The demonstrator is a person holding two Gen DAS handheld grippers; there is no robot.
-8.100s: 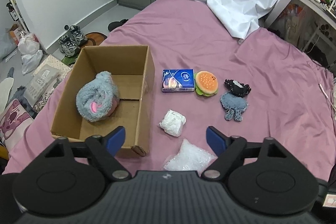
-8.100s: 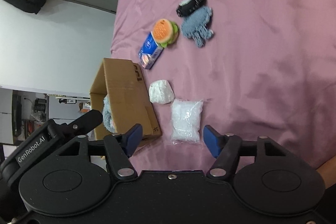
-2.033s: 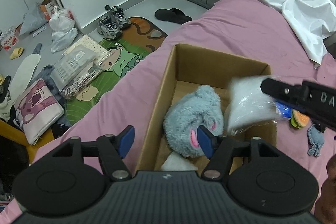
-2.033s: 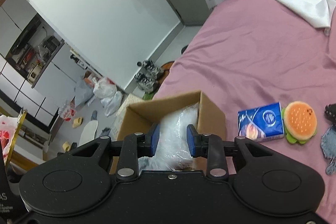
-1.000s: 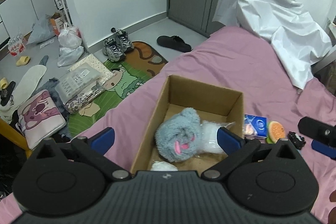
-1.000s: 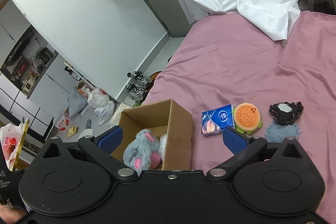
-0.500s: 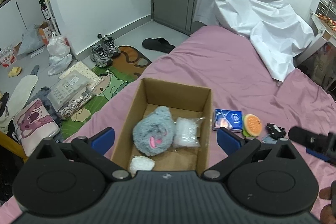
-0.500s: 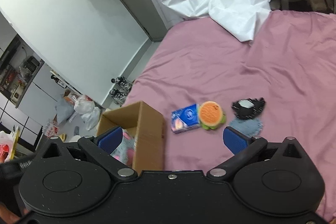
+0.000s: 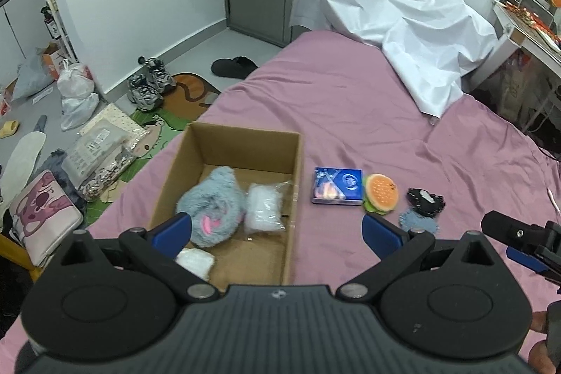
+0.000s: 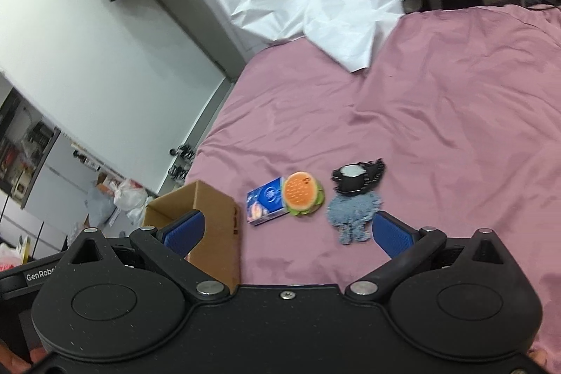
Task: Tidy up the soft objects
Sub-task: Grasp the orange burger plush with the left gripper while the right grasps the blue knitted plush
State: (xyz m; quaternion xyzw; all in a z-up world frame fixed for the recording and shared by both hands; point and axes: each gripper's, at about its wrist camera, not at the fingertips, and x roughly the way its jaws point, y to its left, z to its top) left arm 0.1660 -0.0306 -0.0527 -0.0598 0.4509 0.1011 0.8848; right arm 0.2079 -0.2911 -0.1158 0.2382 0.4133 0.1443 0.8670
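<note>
An open cardboard box [image 9: 298,163] on the pink bed holds a grey plush toy [image 9: 212,202], a clear bag of white filling [image 9: 264,211] and a white wad [image 9: 194,262]. To its right lie a blue tissue pack [image 9: 336,185], a burger plush [image 9: 381,191] and a black-and-blue doll [image 9: 422,207]. They also show in the right wrist view: the box [image 10: 217,233], the pack [image 10: 266,200], the burger [image 10: 302,193] and the doll [image 10: 356,198]. My left gripper [image 9: 277,232] is open and empty above the box's near edge. My right gripper [image 10: 286,233] is open and empty, near the burger and doll.
A white sheet [image 9: 392,23] is heaped at the bed's far end. Shoes [image 9: 149,86], bags and cushions litter the floor left of the bed. A desk with drawers [image 9: 529,6] stands at the right. Pink bedding [image 10: 455,128] stretches right of the toys.
Both grippers have drawn back and risen from the box. The right gripper has swung right, so the burger and doll now lie between its fingers. The filling bag stays in the box.
</note>
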